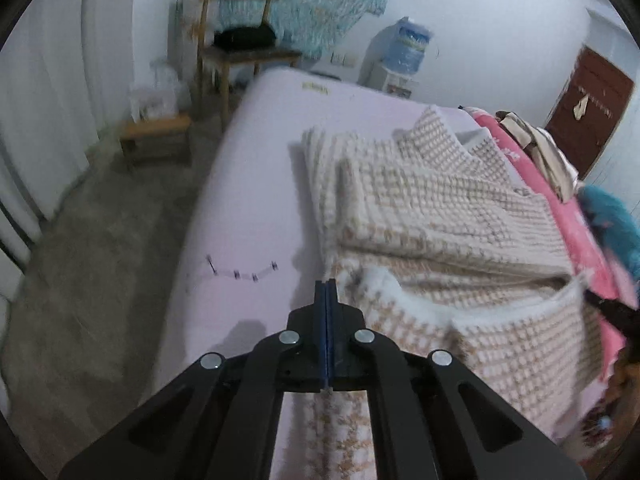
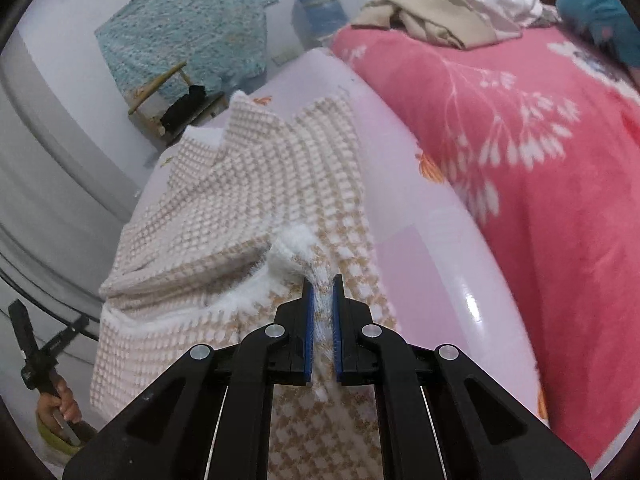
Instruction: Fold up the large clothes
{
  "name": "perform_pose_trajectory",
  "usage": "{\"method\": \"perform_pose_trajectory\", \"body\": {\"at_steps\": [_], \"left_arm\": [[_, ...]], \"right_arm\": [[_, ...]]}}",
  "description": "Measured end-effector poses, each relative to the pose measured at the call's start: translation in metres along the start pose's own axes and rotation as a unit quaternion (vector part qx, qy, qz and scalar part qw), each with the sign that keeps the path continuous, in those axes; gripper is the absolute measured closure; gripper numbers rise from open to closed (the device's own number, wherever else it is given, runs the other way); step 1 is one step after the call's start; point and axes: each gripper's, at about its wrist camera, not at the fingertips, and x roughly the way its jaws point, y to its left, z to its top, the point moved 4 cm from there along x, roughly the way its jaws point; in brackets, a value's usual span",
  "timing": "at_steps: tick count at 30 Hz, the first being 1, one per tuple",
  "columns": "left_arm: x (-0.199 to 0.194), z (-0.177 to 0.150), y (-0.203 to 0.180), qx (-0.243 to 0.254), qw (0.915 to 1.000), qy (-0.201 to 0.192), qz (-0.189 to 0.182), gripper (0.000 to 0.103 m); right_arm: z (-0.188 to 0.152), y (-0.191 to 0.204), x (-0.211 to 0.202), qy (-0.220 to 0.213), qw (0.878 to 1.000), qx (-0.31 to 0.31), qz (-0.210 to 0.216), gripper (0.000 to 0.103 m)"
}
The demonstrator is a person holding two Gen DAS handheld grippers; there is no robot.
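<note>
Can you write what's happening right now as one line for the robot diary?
task: fold blanket | left gripper: shut, empty | right gripper: shut on blanket edge | blanket: partly folded on bed

We look steeply down along each gripper, close above the bed [image 1: 248, 184]; both views share the checked blanket [image 1: 440, 216] and far wall.

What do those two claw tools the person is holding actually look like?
Both the left gripper and the right gripper are matte black plastic, with slotted angular arms joined by round silver rivets. Their fingers carry blue pads. No cables or sleeves show.
</note>
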Motion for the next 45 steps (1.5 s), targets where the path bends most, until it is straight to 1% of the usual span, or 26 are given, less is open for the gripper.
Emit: {"method": "perform_pose_trajectory", "body": {"at_steps": [2, 6, 9, 10, 11, 13, 19, 23, 25, 27, 29, 35, 37, 40, 42, 43, 44, 45], "left_arm": [[-0.005, -0.004, -0.003, 0.005, 0.9998, -0.002, -0.017, 0.102], [-0.007, -0.012, -0.017, 0.029, 0.9988, 0.004, -0.038, 0.086], [0.002, -0.016, -0.029, 0.046, 0.9980, 0.018, -0.039, 0.083], [0.006, -0.017, -0.032, 0.053, 0.9977, 0.025, -0.035, 0.081], [0.011, -0.018, -0.035, 0.063, 0.9972, 0.032, -0.023, 0.079], [0.021, -0.020, -0.037, 0.079, 0.9959, 0.042, 0.004, 0.079], [0.035, -0.021, -0.036, 0.086, 0.9947, 0.051, 0.022, 0.078], [0.037, -0.023, -0.038, 0.097, 0.9932, 0.054, 0.037, 0.075], [0.033, -0.022, -0.040, 0.097, 0.9933, 0.052, 0.033, 0.066], [0.028, -0.021, -0.043, 0.099, 0.9939, 0.040, 0.028, 0.050], [0.022, -0.019, -0.044, 0.105, 0.9937, 0.021, 0.034, 0.045], [0.027, -0.011, -0.045, 0.097, 0.9951, 0.016, 0.010, 0.045], [0.035, -0.010, -0.045, 0.100, 0.9947, 0.022, 0.014, 0.045], [0.040, -0.009, -0.047, 0.102, 0.9943, 0.025, 0.019, 0.049], [0.041, -0.011, -0.048, 0.109, 0.9933, 0.028, 0.027, 0.058], [0.040, -0.012, -0.047, 0.113, 0.9927, 0.027, 0.033, 0.061], [0.039, -0.013, -0.046, 0.115, 0.9922, 0.027, 0.038, 0.068], [0.039, -0.013, -0.045, 0.115, 0.9922, 0.027, 0.040, 0.073]], "right_arm": [[0.001, 0.004, -0.002, -0.005, 1.000, -0.006, -0.001, 0.097], [0.002, 0.005, 0.001, -0.002, 1.000, -0.007, -0.001, 0.096], [0.004, 0.001, 0.002, 0.004, 1.000, 0.000, 0.004, 0.095], [0.004, 0.001, 0.003, 0.005, 1.000, 0.000, 0.003, 0.094], [0.003, 0.001, 0.002, 0.006, 1.000, -0.002, 0.003, 0.092], [0.003, 0.001, 0.003, 0.005, 1.000, -0.005, -0.001, 0.091], [0.001, 0.000, 0.004, 0.008, 1.000, -0.007, -0.005, 0.090], [0.000, 0.002, 0.004, 0.008, 1.000, -0.016, -0.014, 0.092], [0.000, 0.003, 0.003, 0.006, 1.000, -0.020, -0.018, 0.092], [0.000, 0.003, 0.002, 0.005, 1.000, -0.022, -0.020, 0.092], [-0.001, 0.002, 0.003, 0.005, 1.000, -0.021, -0.019, 0.092], [-0.001, 0.002, 0.004, 0.005, 1.000, -0.019, -0.018, 0.092], [-0.002, 0.002, 0.005, 0.005, 1.000, -0.017, -0.016, 0.092], [-0.002, 0.002, 0.004, 0.004, 1.000, -0.018, -0.016, 0.092], [-0.002, 0.001, 0.004, 0.004, 1.000, -0.018, -0.018, 0.092], [-0.002, 0.001, 0.004, 0.003, 1.000, -0.018, -0.017, 0.092], [-0.002, 0.002, 0.004, 0.003, 1.000, -0.018, -0.017, 0.093], [-0.002, 0.002, 0.004, 0.002, 1.000, -0.018, -0.018, 0.094]]}}
